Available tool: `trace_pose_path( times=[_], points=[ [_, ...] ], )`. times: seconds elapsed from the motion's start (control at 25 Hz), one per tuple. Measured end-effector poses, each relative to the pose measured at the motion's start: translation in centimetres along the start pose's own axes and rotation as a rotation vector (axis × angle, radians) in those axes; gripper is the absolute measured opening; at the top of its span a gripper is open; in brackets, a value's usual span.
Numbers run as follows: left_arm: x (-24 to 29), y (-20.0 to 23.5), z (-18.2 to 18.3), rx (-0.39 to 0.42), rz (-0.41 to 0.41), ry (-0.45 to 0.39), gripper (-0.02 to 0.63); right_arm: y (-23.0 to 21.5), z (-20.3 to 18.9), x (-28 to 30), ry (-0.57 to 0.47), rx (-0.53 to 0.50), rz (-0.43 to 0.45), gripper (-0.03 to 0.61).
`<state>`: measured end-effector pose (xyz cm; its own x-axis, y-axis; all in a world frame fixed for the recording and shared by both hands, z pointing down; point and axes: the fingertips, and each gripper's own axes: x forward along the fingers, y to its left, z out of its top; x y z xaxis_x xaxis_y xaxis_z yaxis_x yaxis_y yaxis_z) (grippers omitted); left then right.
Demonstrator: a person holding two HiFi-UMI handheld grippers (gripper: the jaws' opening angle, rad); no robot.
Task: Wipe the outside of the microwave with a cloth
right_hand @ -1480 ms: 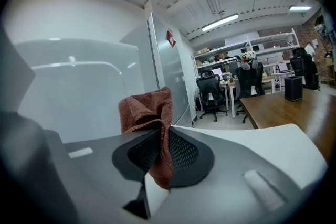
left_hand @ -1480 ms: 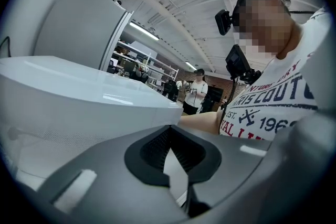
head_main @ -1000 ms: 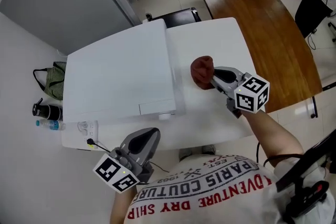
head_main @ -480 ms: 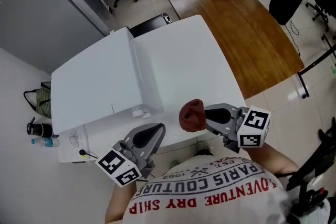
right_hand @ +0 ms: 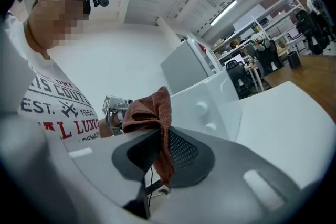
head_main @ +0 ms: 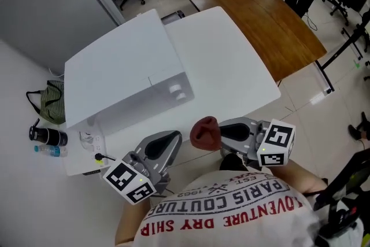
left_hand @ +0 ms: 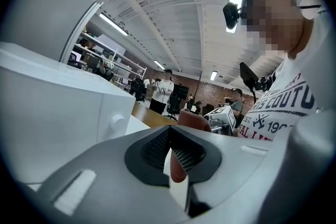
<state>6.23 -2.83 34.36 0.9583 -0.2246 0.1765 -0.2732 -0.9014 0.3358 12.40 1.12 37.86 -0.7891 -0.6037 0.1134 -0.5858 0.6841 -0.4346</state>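
The white microwave (head_main: 118, 81) stands on the left part of a white table (head_main: 231, 75), its two knobs (head_main: 178, 91) facing the near edge. A reddish-brown cloth (head_main: 203, 130) is bunched in my right gripper (head_main: 217, 131), which is shut on it just off the table's near edge. In the right gripper view the cloth (right_hand: 151, 110) hangs between the jaws of the gripper (right_hand: 161, 157), with the microwave (right_hand: 212, 105) beyond. My left gripper (head_main: 171, 138) is shut with nothing in it, close to the left of the cloth. In its own view the gripper (left_hand: 170, 150) points past the microwave's knob side (left_hand: 58, 113) at the cloth (left_hand: 193, 119).
A power strip (head_main: 87, 140) with a plugged cable lies on the table's near left corner. On the floor at left are a black flask (head_main: 47, 136), a water bottle (head_main: 49, 151) and a green bag (head_main: 52, 102). A wooden table (head_main: 272, 14) adjoins on the right; office chairs stand behind.
My right gripper has carried the cloth from the tabletop beside the microwave back to the table's near edge, close to the left gripper. The head view has swung so the microwave's front shows.
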Motion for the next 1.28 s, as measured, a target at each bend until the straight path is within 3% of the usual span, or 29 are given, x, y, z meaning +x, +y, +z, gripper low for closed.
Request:
trace_pose_path(
  times=[0.24,0.4,0.64,1.28],
  points=[
    [-10.8,0.2,-1.7,-0.008,0.02,-0.026,0.002,9.3,-3.0,7.0,0.012,-0.04,0.005,0.038],
    [-15.1,0.0,-2.5,-0.007,0.002,-0.038,0.002,12.6,-4.1,9.8,0.015,-0.028,-0.014,0.037],
    [-18.0,-0.7,-2.8,0.002,-0.014,-0.052,0.002,14.3,-5.0,10.6,0.043,0.026,-0.041,0.035],
    [-18.0,-0.6,-2.7,-0.004,-0.02,-0.078,0.002,14.3,-4.9,11.1,0.05,-0.001,-0.057,0.034]
  ],
)
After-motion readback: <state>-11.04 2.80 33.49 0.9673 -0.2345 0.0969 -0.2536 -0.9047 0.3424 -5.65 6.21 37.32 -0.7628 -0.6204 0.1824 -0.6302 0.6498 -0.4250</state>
